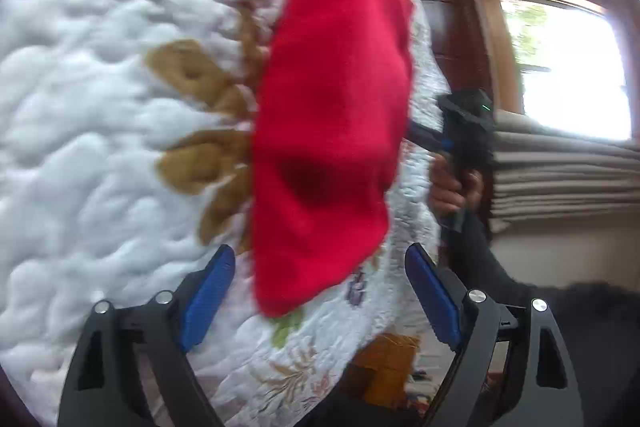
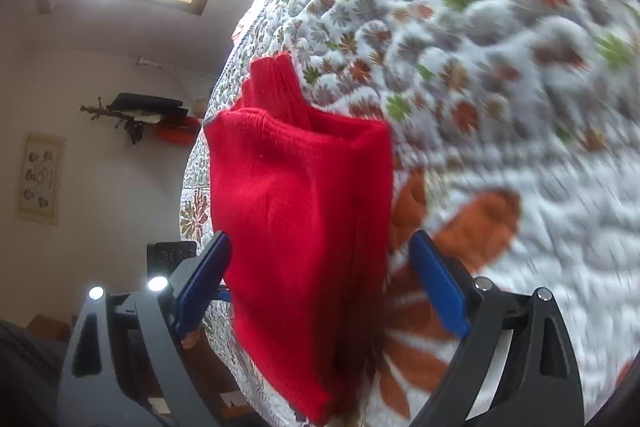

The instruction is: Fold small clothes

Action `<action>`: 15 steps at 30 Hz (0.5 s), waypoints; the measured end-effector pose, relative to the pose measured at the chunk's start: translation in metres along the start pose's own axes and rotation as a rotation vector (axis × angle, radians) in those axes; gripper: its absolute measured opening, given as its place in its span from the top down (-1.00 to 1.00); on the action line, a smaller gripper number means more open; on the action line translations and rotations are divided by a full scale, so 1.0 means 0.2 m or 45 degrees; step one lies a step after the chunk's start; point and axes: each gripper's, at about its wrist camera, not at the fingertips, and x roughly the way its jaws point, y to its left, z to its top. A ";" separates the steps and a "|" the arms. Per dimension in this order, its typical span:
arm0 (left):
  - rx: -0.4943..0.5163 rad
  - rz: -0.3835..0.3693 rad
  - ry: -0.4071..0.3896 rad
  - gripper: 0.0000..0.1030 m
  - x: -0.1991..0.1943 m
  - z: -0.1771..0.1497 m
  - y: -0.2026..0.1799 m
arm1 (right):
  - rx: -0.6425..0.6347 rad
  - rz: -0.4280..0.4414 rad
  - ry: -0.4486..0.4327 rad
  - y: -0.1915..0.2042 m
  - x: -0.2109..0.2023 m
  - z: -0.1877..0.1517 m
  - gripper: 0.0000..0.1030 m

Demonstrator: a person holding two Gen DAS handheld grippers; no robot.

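Quilted white bedding with leaf and flower prints fills the background, a bright window [image 1: 568, 67] off to one side. On this quilt [image 1: 100, 107] lies a red knitted garment [image 1: 332, 107], folded over. It sits just ahead of the left claw [image 1: 320, 291], whose blue fingers are spread wide. The right claw [image 2: 320, 287] is also spread, the garment's near end between its fingers.

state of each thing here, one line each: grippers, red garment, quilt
left gripper: open, fingers apart, nothing clamped between them
right gripper: open, the garment lies ahead between its spread fingers, not pinched
red knit garment: lying on the quilt, partly folded with layers doubled over, ribbed end sticking out
quilt: spread flat under the garment
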 end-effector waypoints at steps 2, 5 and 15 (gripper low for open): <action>-0.001 -0.053 0.003 -0.67 0.02 0.02 0.03 | 0.001 0.031 0.006 -0.01 0.01 0.02 -0.77; 0.010 -0.120 0.031 -0.64 0.07 0.06 0.05 | 0.008 0.120 0.014 -0.07 0.01 0.04 -0.76; 0.047 -0.286 0.018 -0.43 0.16 0.09 0.09 | -0.077 0.289 0.081 -0.11 0.05 0.16 -0.64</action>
